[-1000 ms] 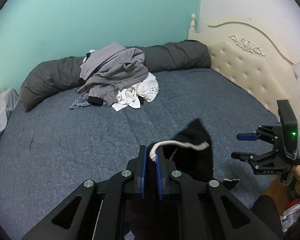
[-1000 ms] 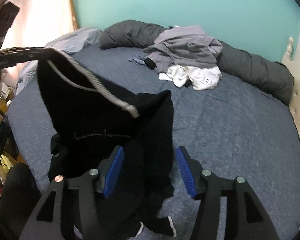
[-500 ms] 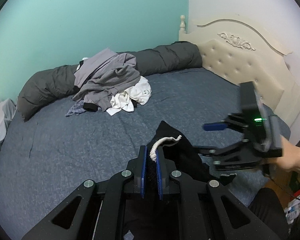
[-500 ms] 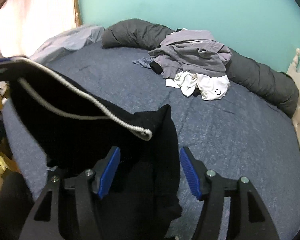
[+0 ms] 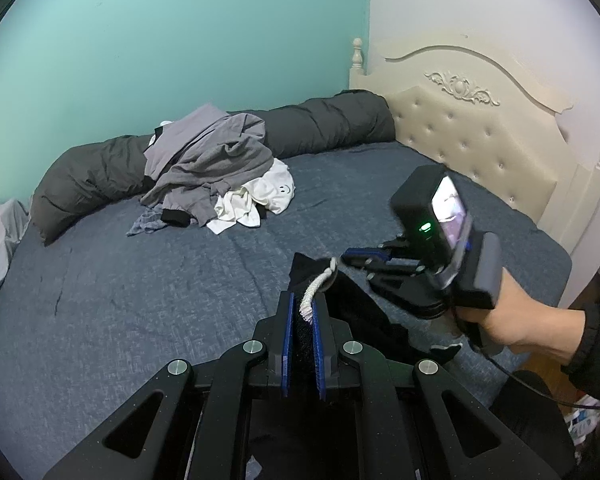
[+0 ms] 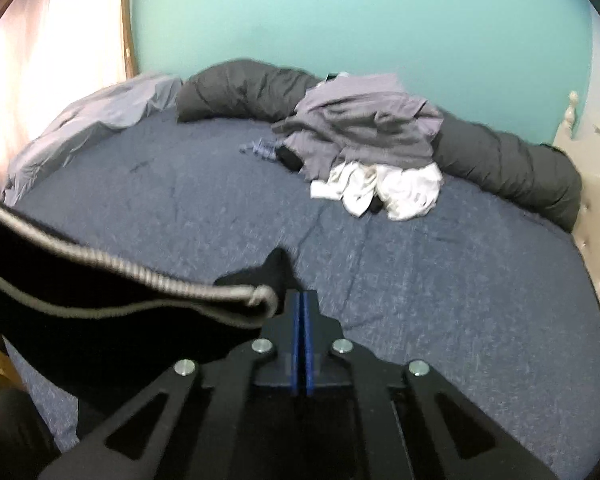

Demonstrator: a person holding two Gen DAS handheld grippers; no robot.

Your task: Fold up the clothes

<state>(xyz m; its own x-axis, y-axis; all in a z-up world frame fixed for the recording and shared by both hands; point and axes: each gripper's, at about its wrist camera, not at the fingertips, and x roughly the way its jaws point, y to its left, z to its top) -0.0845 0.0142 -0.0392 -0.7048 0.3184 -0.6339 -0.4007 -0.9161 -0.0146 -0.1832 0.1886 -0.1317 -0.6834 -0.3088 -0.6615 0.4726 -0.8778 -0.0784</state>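
I am holding the left tongs (image 5: 303,322) clenched on the waistband of a black garment (image 5: 352,304), the white drawstring (image 5: 314,294) running up between the blue pads. I am keeping the right tongs (image 6: 300,312) clamped too, pads pressed together; whether black cloth is pinched between them I cannot tell, though the garment's far corner is rising just beyond their tips. The garment is hanging stretched between the two tongs, above the near edge of the bed (image 5: 140,280), its lower part trailing onto the blue cover. In the left wrist view, a hand (image 5: 516,320) in a dark sleeve is gripping the right tool at the right. A pile of grey and white clothes (image 5: 220,172) is lying at the far side, against a rolled dark duvet (image 5: 328,124). A cream headboard (image 5: 480,136) is standing at the right.
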